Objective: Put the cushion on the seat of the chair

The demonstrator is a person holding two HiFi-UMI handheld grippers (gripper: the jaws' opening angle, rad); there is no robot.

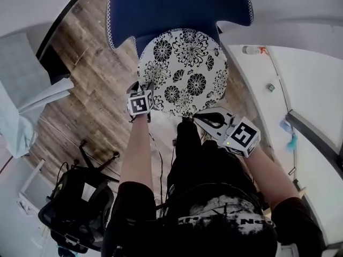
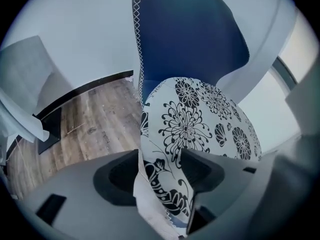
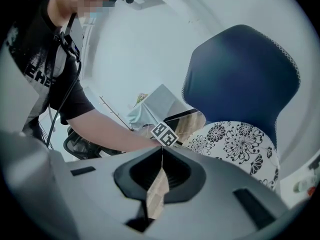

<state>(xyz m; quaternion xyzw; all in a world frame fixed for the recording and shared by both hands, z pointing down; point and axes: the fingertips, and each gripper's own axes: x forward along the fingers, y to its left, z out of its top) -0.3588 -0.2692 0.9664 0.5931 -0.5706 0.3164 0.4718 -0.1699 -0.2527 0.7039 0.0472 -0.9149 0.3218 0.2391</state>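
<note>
A round white cushion (image 1: 185,71) with a black flower print lies on the seat of the blue chair (image 1: 177,4), against its backrest. My left gripper (image 1: 143,88) is at the cushion's left front edge. In the left gripper view its jaws stand wide apart around the cushion's (image 2: 200,129) rim, so the left gripper (image 2: 160,171) is open, with the blue chair (image 2: 195,34) behind. My right gripper (image 1: 201,118) hovers just off the cushion's near edge. In the right gripper view the right gripper (image 3: 161,156) is shut with nothing in it; the cushion (image 3: 235,144) lies to its right.
Wood floor (image 1: 91,90) lies left of the chair. A black office chair (image 1: 75,202) stands at the lower left and a pale grey seat (image 1: 21,90) at the far left. A white table (image 1: 305,106) with small items runs along the right.
</note>
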